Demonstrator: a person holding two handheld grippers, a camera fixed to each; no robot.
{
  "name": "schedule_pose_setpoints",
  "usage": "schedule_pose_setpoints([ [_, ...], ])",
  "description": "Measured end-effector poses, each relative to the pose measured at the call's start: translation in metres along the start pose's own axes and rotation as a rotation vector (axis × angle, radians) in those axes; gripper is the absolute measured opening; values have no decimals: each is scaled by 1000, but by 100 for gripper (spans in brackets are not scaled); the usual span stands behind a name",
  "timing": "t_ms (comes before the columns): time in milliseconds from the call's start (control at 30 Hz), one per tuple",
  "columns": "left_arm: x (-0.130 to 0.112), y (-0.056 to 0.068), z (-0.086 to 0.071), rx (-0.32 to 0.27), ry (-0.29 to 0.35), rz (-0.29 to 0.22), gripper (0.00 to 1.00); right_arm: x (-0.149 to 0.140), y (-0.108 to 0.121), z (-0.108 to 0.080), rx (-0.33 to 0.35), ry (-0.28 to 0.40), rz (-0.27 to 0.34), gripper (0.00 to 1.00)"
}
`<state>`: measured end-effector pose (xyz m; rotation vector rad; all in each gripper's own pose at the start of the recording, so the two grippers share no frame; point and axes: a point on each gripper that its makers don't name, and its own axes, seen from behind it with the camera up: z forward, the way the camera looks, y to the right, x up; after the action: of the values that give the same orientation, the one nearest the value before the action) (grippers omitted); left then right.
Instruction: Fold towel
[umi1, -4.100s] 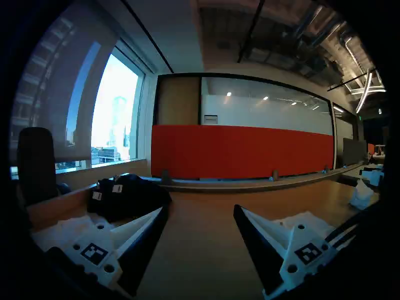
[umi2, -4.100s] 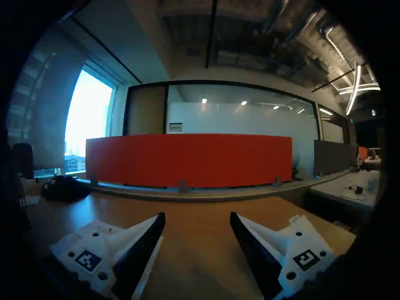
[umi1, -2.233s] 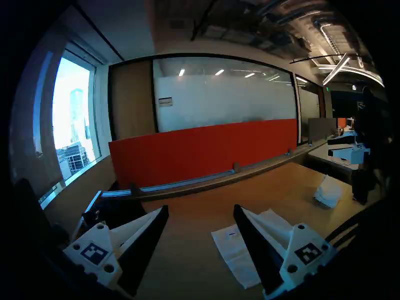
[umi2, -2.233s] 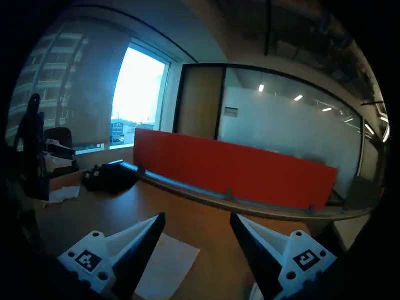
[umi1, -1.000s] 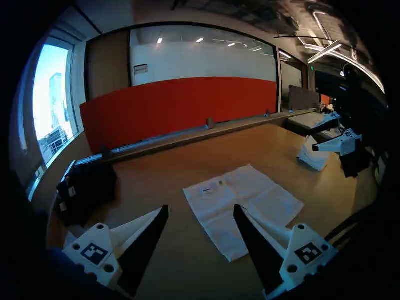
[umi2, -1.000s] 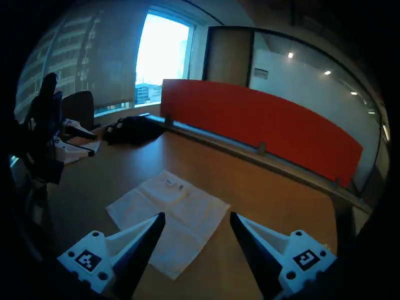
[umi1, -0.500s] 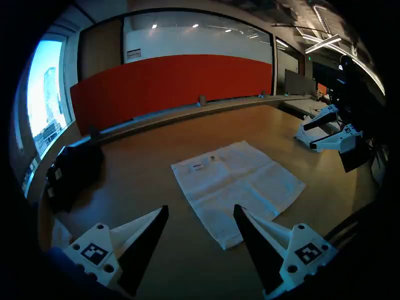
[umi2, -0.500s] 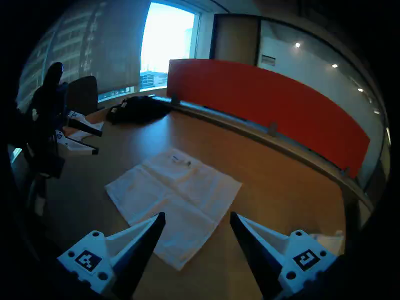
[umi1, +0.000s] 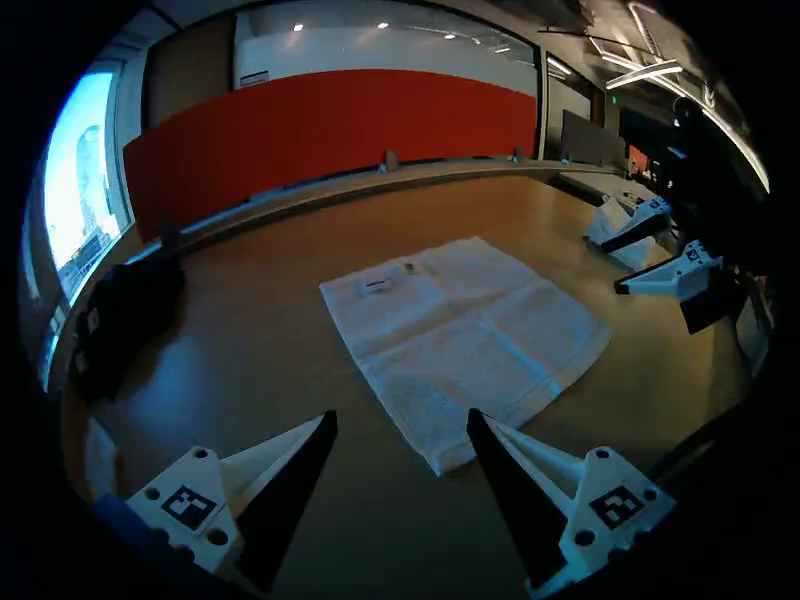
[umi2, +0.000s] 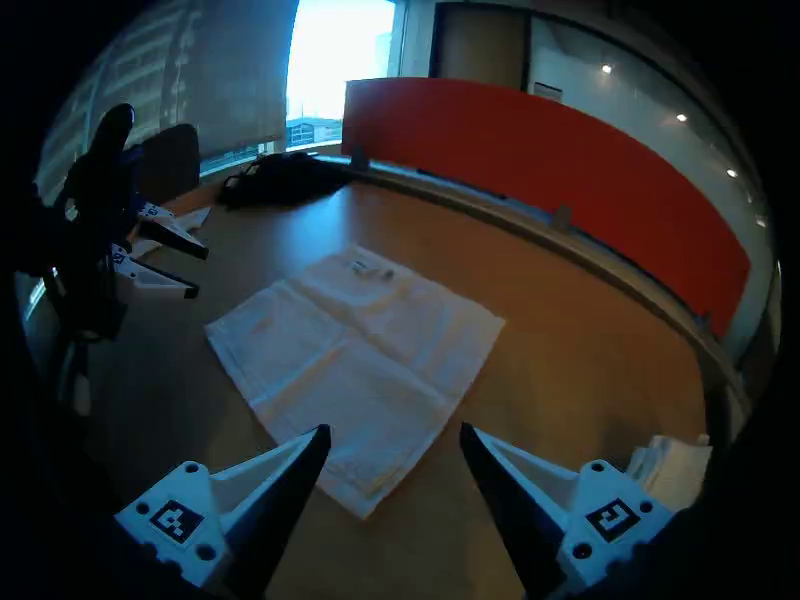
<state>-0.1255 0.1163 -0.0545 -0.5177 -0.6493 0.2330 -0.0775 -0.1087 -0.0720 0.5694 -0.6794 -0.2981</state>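
Note:
A white towel (umi1: 465, 335) lies spread flat on the wooden table (umi1: 270, 350), with crease lines across it and a small label near its far edge. In the left gripper view my left gripper (umi1: 400, 415) hovers open just short of the towel's near corner, nothing between its fingers. Farther right, the right gripper (umi1: 603, 265) is held open above the table by the towel's right side. In the right gripper view the towel (umi2: 355, 350) is ahead of my open right gripper (umi2: 395, 430), close to a corner. The left gripper (umi2: 202, 274) is open at the left.
A black bag (umi1: 125, 310) sits at the table's left end, also seen as the bag (umi2: 285, 175). A stack of folded white cloths (umi2: 670, 465) lies near the right edge. A red partition (umi1: 320, 120) runs along the far side of the table. A dark chair (umi2: 165, 165) stands by the window.
Both grippers have come down and tilted toward the table. The towel, absent from the earliest frames, now lies large and close in front of both. Both stay open.

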Motion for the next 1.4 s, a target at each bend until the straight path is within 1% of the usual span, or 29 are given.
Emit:
schedule_pose_setpoints([
  [300, -20, 5, 13, -27, -55, 3, 97, -26, -7, 12, 17, -51, 0, 100],
  [500, -32, 12, 22, -49, -91, 9, 97, -38, -9, 19, 23, -73, 7, 100],
  [733, -42, 19, 29, -71, -126, 16, 96, -54, -12, 24, 35, -106, 4, 100],
  [1100, -52, 28, 35, -90, -164, 18, 96, -69, -15, 28, 54, -141, 11, 100],
  [1400, -56, 36, 37, -96, -173, 25, 96, -75, -18, 28, 62, -151, 0, 99],
])
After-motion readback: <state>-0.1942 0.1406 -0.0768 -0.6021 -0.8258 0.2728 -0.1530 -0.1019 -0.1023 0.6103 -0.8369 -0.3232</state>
